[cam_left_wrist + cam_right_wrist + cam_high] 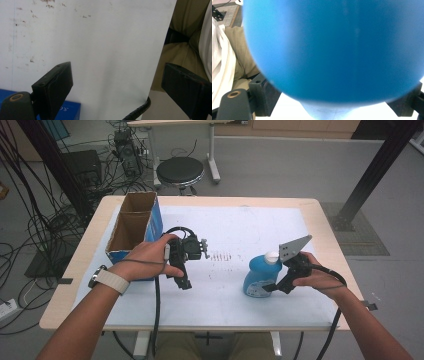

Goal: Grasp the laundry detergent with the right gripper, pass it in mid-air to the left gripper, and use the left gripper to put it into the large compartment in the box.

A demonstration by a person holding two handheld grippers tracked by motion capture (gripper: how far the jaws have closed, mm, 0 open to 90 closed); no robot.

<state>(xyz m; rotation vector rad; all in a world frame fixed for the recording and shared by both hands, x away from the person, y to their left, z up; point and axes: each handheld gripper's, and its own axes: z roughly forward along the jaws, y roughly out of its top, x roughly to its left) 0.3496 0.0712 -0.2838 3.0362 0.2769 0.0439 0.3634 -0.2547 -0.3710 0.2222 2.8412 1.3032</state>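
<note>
The blue bottle (260, 279) stands upright on the white sheet (235, 235) covering the counter (75, 270), toward the person's right, well apart from the open cardboard box (135, 227) at the left. Its white cap (271, 257) is on.

The right tongs (272, 287) are set at the bottle's side, low on its body. In the right gripper view the bottle (332, 50) sits between the two black jaws, which stand beside its flanks; whether the pads already press on it cannot be told, as the contact lines are hidden behind the bulge. The bottle shows no lift or tilt.

The left tongs (186, 282) are held near the box, above the sheet, jaws wide apart and empty; the left gripper view confirms bare sheet between them.

Assessment: the approach to the bottle is complete and the grasp is in hand but not confirmed. Lifting and carrying the bottle, presumably to the box, remain to be done. The box compartments appear empty.
</note>
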